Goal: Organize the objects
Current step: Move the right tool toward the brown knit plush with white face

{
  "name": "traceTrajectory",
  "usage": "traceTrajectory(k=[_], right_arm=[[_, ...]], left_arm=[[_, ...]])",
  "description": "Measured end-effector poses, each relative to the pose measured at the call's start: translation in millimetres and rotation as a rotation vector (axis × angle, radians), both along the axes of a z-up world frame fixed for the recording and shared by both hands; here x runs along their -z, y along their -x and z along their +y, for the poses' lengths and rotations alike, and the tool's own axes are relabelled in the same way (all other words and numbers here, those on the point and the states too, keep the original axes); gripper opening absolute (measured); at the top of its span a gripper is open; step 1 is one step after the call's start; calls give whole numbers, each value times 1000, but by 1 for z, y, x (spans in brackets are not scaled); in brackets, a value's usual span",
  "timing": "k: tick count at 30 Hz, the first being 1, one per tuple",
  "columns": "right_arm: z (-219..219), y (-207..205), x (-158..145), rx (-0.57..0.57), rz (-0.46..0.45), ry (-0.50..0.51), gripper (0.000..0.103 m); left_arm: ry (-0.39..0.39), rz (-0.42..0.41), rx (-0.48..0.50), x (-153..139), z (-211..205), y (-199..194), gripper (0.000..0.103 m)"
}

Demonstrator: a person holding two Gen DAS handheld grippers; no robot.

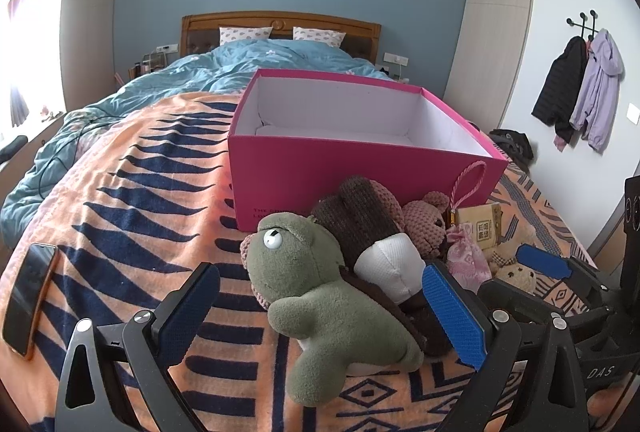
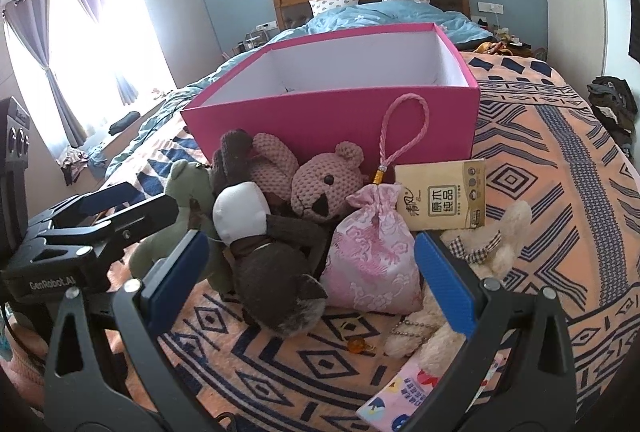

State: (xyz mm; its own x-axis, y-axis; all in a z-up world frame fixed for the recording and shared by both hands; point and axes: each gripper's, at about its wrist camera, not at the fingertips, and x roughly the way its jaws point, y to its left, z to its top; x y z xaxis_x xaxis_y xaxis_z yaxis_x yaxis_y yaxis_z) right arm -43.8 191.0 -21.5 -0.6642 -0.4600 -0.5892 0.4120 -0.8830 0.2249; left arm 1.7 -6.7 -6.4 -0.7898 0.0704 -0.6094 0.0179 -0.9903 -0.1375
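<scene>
1. Left wrist view: left tool (image 1: 320, 316) standing wide apart, empty, pads either side of the green plush frog (image 1: 316, 308) without pressing on it.
2. Right wrist view: right tool (image 2: 312, 276) likewise wide apart, clamped on nothing, bracketing the dark brown plush toy (image 2: 264, 260) and the pink brocade pouch (image 2: 370, 256).
3. Location of work items: heaped on the patterned blanket (image 2: 540, 160) of the bed, touching or just beside the near wall of the pink box (image 2: 332, 116).
4. Handling, plush items (frog, brown toy, pink crocheted bear (image 2: 320, 188), cream plush bear (image 2: 492, 252)): judged light, soft, compressible, non-fragile. Grip across the torso, the thickest part; limbs and ears likely to slip or dangle.
5. Handling, pouch: judged soft, with a smooth fabric likely to slide between pads. Grip at the gathered neck below the braided loop (image 2: 404, 128), or across the filled body.
6. Handling, tan paper packet (image 2: 444, 196): leaning upright against the box, judged light and flat, somewhat crushable. Grip across the thin faces at an exposed edge.
7. Container: pink box open, lid absent, white interior. No contents visible in either view; near part of floor hidden behind the front wall.
8. Caution: items overlap; lifting one may drag a neighbour.
</scene>
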Motion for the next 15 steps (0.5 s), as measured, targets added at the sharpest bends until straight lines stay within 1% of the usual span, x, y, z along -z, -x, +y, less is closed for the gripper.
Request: traceTrajectory(k=[15], right_arm=[[-3,2,7,-29,-23,7,103]], left_arm=[[-2,-9,-1,5,-1,0,103]])
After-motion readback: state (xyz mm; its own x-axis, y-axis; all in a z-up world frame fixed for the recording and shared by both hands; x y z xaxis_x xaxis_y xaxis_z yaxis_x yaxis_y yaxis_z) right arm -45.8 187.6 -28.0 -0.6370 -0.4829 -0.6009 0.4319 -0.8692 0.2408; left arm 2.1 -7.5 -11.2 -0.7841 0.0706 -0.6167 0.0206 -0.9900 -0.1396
